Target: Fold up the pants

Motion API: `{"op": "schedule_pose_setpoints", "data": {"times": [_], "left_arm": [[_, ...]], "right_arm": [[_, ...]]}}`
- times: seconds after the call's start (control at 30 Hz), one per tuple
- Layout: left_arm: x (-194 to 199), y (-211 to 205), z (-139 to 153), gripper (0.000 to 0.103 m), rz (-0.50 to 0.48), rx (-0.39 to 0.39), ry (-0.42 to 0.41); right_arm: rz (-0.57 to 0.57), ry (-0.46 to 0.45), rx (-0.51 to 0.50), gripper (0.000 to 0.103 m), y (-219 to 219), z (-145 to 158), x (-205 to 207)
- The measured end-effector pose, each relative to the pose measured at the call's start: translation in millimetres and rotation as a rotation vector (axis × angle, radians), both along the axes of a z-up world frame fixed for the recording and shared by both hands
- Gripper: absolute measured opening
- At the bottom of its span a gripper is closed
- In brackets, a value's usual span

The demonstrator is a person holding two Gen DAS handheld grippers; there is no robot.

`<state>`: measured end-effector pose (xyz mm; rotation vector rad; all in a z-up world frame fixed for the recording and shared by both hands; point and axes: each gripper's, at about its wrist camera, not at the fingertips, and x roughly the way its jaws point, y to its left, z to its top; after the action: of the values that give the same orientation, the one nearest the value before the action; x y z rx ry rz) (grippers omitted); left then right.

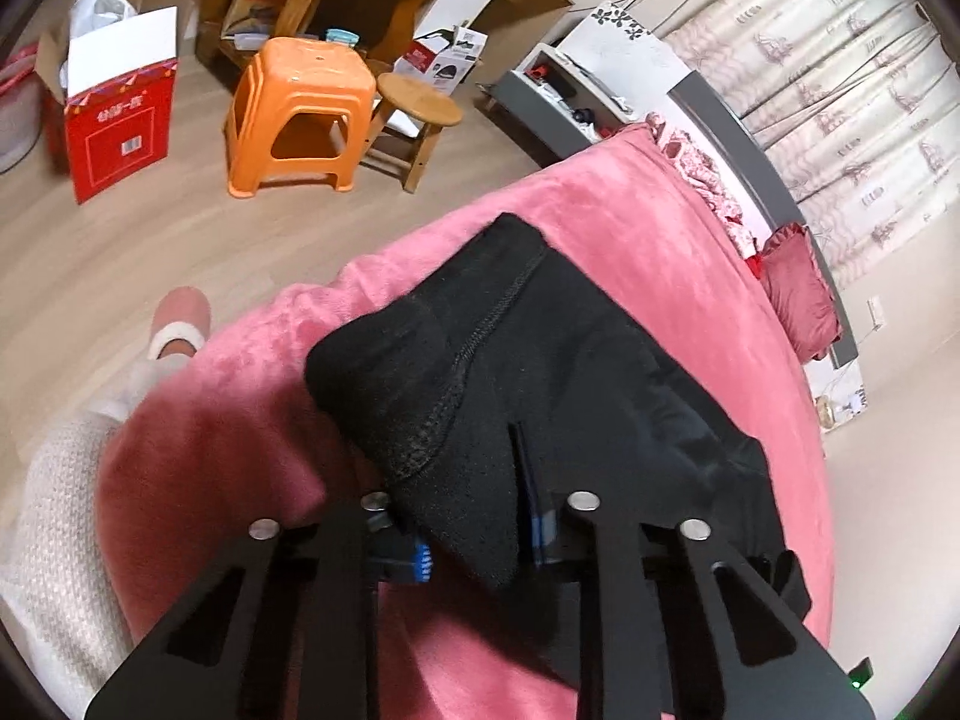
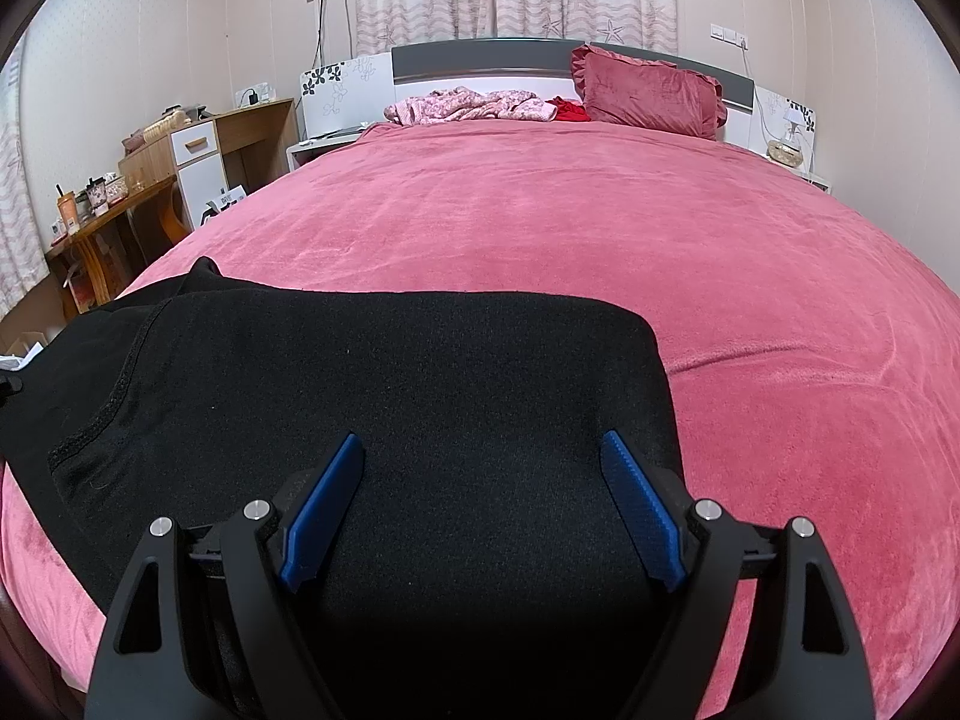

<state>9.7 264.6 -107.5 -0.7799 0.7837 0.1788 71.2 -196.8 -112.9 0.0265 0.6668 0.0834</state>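
A pink bedspread (image 2: pixel 540 228) carries the black pants (image 2: pixel 384 396) at its near edge. The right gripper (image 2: pixel 480 504) stands wide over them; the left gripper (image 1: pixel 480 540) pinches a raised fold that hides its pads. A red box (image 1: pixel 120 120) gapes, its contents unclear.

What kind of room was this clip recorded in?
A home bedroom, most likely: a wide bed under a pink fleece blanket, a dark red ruffled pillow against the grey headboard, and a wooden desk cluttered with cups.
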Motion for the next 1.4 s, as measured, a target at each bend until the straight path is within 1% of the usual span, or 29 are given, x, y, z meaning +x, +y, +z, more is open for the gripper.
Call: {"op": "schedule_pose_setpoints", "data": {"times": [0.1,0.23,0.3,0.33,0.43,0.63,0.77,0.93,1.0,1.07,1.23,1.3,1.4], "left_arm": [[-2,-8,16,0.014,-0.016,0.012,-0.047],[-1,-29,45,0.013,-0.084,0.085,-0.126],[0,-45,61,0.013,-0.139,0.136,-0.168],[1,-52,67,0.013,-0.163,0.162,-0.183],[2,-68,77,0.013,-0.214,0.203,-0.206],[5,-79,86,0.013,-0.248,0.199,-0.238],[8,-99,100,0.013,-0.309,0.205,-0.289],[15,-145,118,0.013,-0.448,0.228,-0.353],[17,-171,123,0.013,-0.53,0.247,-0.376],[21,-193,126,0.013,-0.595,0.25,-0.391],[26,-239,125,0.013,-0.73,0.25,-0.409],[26,-258,122,0.013,-0.785,0.246,-0.41],[28,-288,116,0.013,-0.867,0.255,-0.403]], "right_arm": [[0.002,0.0,0.0,0.083,1,0,0],[0.004,0.001,0.003,0.084,1,1,0],[0.004,0.001,0.004,0.084,1,2,0],[0.003,0.001,0.002,0.084,1,1,0],[0.003,0.001,0.003,0.084,2,1,0],[0.002,0.001,0.003,0.084,2,1,0],[0.002,0.001,0.004,0.084,2,1,0],[0.003,0.001,0.005,0.084,1,2,0],[0.003,0.001,0.009,0.084,2,3,0],[0.005,0.002,0.012,0.084,1,3,0],[0.004,0.002,0.019,0.085,2,4,-1],[-0.007,-0.004,0.039,0.084,-1,9,-3],[-0.084,-0.058,0.069,0.093,-11,25,-14]]}}
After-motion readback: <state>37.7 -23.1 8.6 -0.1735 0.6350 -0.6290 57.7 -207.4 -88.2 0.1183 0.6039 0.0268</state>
